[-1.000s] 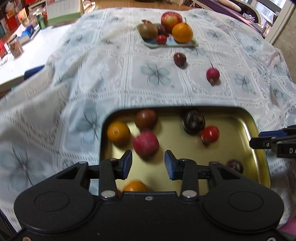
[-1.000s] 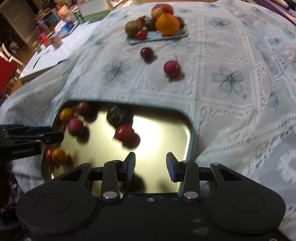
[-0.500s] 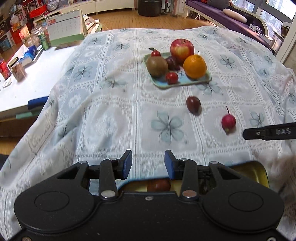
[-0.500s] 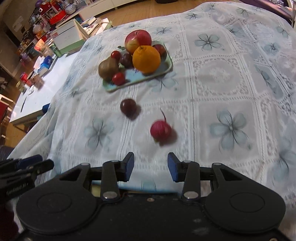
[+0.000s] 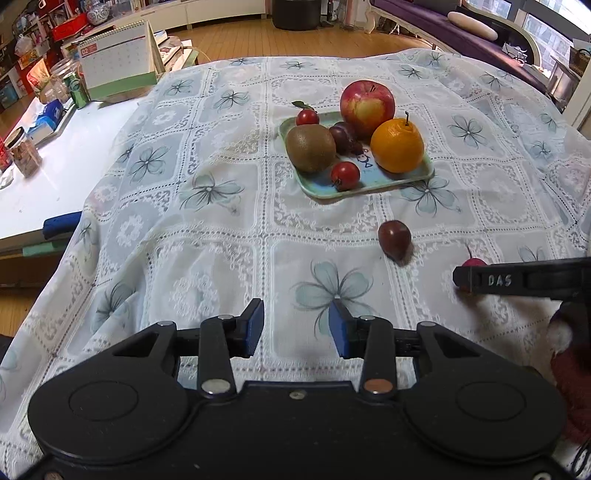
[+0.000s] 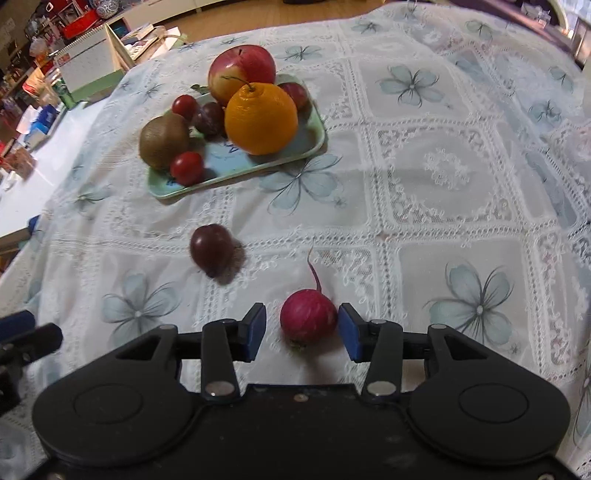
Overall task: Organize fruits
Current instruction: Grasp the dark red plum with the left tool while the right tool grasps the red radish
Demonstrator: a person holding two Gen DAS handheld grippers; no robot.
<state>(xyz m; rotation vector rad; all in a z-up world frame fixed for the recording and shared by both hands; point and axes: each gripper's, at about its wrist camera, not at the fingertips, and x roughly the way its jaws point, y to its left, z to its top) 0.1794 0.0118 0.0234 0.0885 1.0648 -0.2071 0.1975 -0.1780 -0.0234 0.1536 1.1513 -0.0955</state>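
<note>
A pale green tray (image 5: 369, 190) holds an apple (image 5: 366, 103), an orange (image 5: 397, 144), a kiwi (image 5: 311, 147), a dark plum and small red tomatoes. On the lace tablecloth nearer me lie a dark red plum (image 6: 211, 245) and a pink radish (image 6: 308, 319) with a thin root. My right gripper (image 6: 302, 329) straddles the radish, its jaws opening. The right pad is close against the radish and the left pad stands clear. My left gripper (image 5: 296, 328) hangs open over bare cloth, nothing between its pads. In the left wrist view the right gripper's finger (image 5: 498, 280) hides most of the radish (image 5: 474, 263).
The cloth-covered table falls away at its left edge (image 5: 85, 229). Beyond it a white table (image 5: 44, 177) carries a desk calendar (image 5: 118, 59), cans and boxes. Wooden floor and a purple sofa (image 5: 443, 18) lie behind. A red sleeve (image 5: 572, 387) shows at the right.
Both grippers have moved forward off the gold tin of fruit, which has dropped out of view. The right gripper's jaws have widened and now flank the radish.
</note>
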